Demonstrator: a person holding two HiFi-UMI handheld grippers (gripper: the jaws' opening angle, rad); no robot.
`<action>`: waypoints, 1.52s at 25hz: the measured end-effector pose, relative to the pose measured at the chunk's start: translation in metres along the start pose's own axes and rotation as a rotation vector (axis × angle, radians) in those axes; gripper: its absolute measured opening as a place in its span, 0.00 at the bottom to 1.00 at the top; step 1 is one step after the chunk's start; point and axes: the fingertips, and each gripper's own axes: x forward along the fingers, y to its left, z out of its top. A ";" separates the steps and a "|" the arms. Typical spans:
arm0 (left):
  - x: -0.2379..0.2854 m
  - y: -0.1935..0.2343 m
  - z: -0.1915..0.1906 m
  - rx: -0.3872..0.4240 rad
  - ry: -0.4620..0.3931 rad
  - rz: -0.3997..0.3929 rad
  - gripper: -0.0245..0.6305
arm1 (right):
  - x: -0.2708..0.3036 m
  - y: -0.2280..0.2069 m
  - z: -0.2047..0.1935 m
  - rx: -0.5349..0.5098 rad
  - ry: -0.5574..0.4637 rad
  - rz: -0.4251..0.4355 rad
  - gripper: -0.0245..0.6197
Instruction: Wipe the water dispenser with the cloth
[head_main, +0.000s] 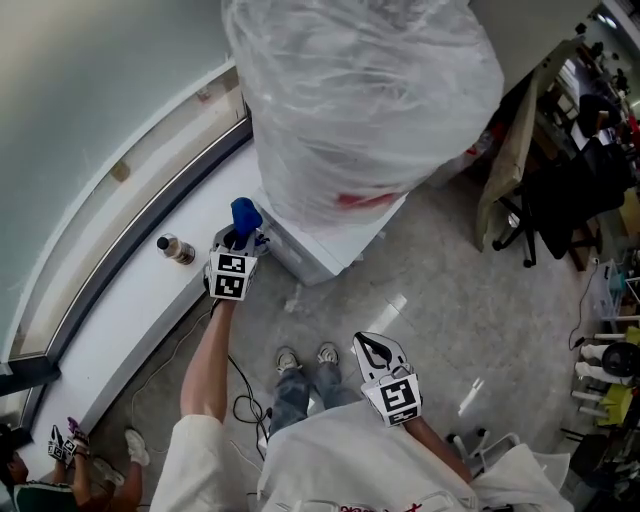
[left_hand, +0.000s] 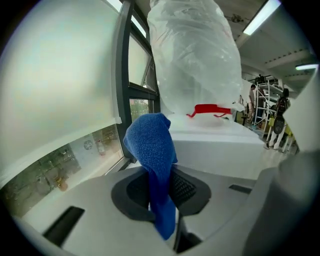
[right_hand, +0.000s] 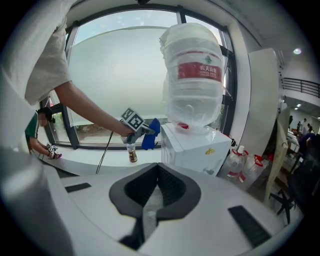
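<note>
The left hand-held gripper was clenched on the blue cloth, which stood up past its tips. The white water dispenser rose just ahead and to its right, though no view settled whether cloth and dispenser touched. Only the right gripper view showed the dispenser's front and a small bottle on the window sill just below the left hand-held gripper. The right hand-held gripper, jaws together on nothing, had open floor between it and the dispenser.
</note>
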 end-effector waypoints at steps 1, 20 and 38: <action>0.007 0.006 -0.002 0.011 0.022 0.001 0.13 | 0.002 0.001 0.001 0.000 0.001 0.002 0.06; -0.001 -0.100 -0.021 0.055 0.004 -0.153 0.13 | 0.011 0.009 0.005 -0.012 -0.007 0.030 0.06; -0.039 -0.245 -0.026 0.026 -0.055 -0.314 0.13 | -0.017 0.009 -0.018 0.008 -0.004 0.009 0.06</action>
